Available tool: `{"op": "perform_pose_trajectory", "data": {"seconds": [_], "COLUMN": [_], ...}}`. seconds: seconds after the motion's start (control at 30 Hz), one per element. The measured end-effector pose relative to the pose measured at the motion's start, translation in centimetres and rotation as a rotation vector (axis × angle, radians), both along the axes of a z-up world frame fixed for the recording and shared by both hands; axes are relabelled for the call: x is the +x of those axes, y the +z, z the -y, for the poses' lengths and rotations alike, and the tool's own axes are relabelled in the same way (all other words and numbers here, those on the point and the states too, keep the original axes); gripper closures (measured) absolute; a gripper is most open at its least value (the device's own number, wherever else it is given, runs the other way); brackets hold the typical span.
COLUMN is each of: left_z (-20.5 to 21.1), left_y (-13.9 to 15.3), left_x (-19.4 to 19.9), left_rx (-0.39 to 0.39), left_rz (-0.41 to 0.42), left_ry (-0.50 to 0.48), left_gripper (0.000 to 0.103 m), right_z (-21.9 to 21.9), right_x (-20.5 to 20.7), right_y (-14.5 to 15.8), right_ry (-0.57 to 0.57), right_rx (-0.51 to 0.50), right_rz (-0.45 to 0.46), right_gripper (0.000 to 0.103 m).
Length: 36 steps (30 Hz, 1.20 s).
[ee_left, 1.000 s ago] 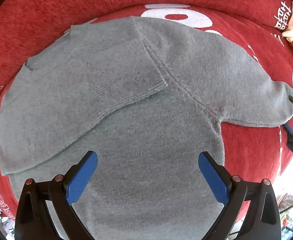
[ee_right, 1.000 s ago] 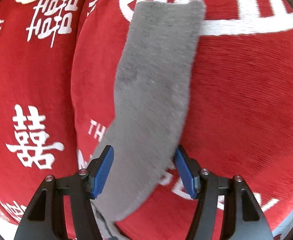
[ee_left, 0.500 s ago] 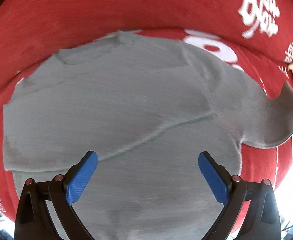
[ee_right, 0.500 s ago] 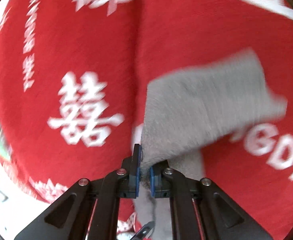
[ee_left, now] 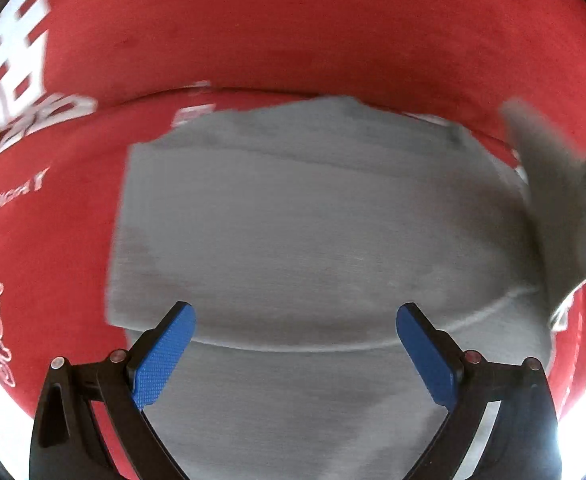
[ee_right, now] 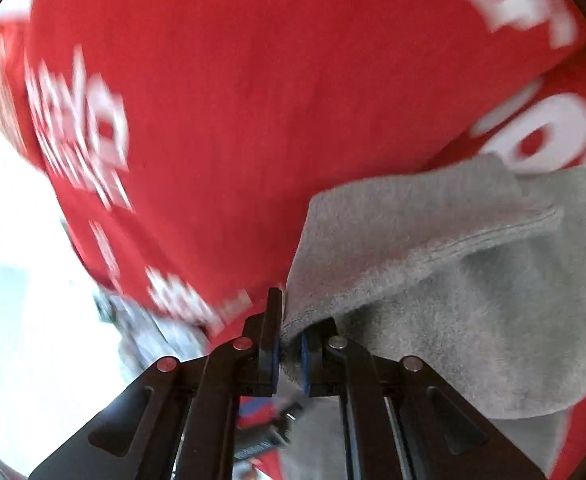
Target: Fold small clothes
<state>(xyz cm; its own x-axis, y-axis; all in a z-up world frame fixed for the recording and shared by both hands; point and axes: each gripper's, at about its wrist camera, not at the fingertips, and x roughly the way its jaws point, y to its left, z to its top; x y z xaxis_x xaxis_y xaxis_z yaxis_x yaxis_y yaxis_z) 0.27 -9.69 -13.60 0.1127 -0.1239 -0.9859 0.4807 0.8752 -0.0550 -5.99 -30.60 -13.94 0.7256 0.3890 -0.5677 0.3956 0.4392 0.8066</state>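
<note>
A small grey fleece sweater (ee_left: 313,240) lies flat on a red cover with white lettering. One sleeve is folded across its chest. My left gripper (ee_left: 295,354) hovers open above the lower body of the sweater, nothing between its blue pads. The other sleeve (ee_left: 557,208) is lifted off the cover at the right edge of the left wrist view. My right gripper (ee_right: 289,346) is shut on the edge of that grey sleeve (ee_right: 453,264), which drapes away to the right of the jaws.
The red cover (ee_left: 293,32) with white characters spreads under and around the sweater. A seam between cushions (ee_left: 253,90) runs behind the sweater. Bright floor shows at the left edge (ee_right: 21,280) of the right wrist view.
My right gripper has shut on the sleeve, lifted it and swung it toward the sweater's body. My left gripper has slid sideways over the sweater and stayed open.
</note>
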Motion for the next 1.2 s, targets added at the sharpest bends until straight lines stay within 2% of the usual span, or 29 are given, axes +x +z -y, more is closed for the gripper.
{"op": "perform_pose_trajectory", "data": {"seconds": [0.1,0.2,0.27,0.33,0.43,0.5,0.53,0.6,0.63,0.7,0.8,0.87,0.97,1.0,1.07,1.13,1.2], "left_z": [-1.7,-3.8,-4.2,-4.8,-5.4,-5.8,-6.0,-6.5,-6.8,-7.4,-7.7,-7.7,-7.3,-6.9,-6.4,-5.8,-5.1], "left_y": [-1.4,-1.5,-1.8,-1.8,-1.6,-1.4,-1.3,-1.1,-1.0,-0.7,-1.0,-1.6,-2.4,-2.7,-3.0,-3.4,-3.6], "left_x": [1.7,2.9,3.4,3.8,4.2,4.6,4.8,5.5,5.9,6.2,6.8,7.0,6.7,6.7,6.5,6.2,6.0], "left_rx": [-0.001,-0.021,-0.04,-0.068,-0.11,-0.158,-0.187,-0.261,-0.299,-0.343,-0.374,-0.385,-0.391,-0.383,-0.377,-0.369,-0.369], "left_rz": [-0.014,-0.026,-0.026,-0.037,-0.055,-0.066,-0.075,-0.109,-0.126,-0.145,-0.174,-0.207,-0.239,-0.241,-0.253,-0.265,-0.278], "left_ry": [0.06,0.087,0.088,0.089,0.093,0.092,0.095,0.109,0.118,0.132,0.152,0.165,0.164,0.159,0.149,0.138,0.13], "left_gripper": [0.002,0.002,0.002,0.002,0.002,0.002,0.002,0.002,0.002,0.002,0.002,0.002,0.002,0.002,0.002,0.002,0.002], "right_z": [-3.8,-4.9,-4.9,-4.2,-2.3,-1.4,-1.6,-2.7,-4.2,-7.2,-11.3,-13.2,-13.7,-13.6,-12.3,-10.6,-8.1], "right_x": [3.4,3.5,2.2,0.9,0.3,1.1,1.9,3.9,5.2,7.0,8.9,8.8,7.5,6.8,4.8,2.4,-0.5], "right_y": [-4.4,-6.9,-7.1,-6.5,-6.2,-5.9,-5.5,-4.1,-3.4,-2.7,-3.5,-4.9,-6.4,-6.4,-5.9,-5.6,-5.5], "right_ry": [0.095,0.083,0.031,-0.044,-0.149,-0.179,-0.16,-0.065,0.018,0.173,0.332,0.414,0.453,0.444,0.398,0.325,0.236], "right_rx": [-0.006,0.017,0.039,0.027,0.0,-0.029,-0.071,-0.146,-0.185,-0.238,-0.288,-0.293,-0.281,-0.262,-0.224,-0.181,-0.138], "right_rz": [-0.159,-0.27,-0.27,-0.263,-0.286,-0.295,-0.288,-0.247,-0.218,-0.188,-0.211,-0.256,-0.334,-0.331,-0.328,-0.335,-0.363], "right_gripper": [0.093,0.088,0.077,0.073,0.074,0.092,0.095,0.095,0.095,0.096,0.095,0.091,0.085,0.082,0.063,0.058,0.058]}}
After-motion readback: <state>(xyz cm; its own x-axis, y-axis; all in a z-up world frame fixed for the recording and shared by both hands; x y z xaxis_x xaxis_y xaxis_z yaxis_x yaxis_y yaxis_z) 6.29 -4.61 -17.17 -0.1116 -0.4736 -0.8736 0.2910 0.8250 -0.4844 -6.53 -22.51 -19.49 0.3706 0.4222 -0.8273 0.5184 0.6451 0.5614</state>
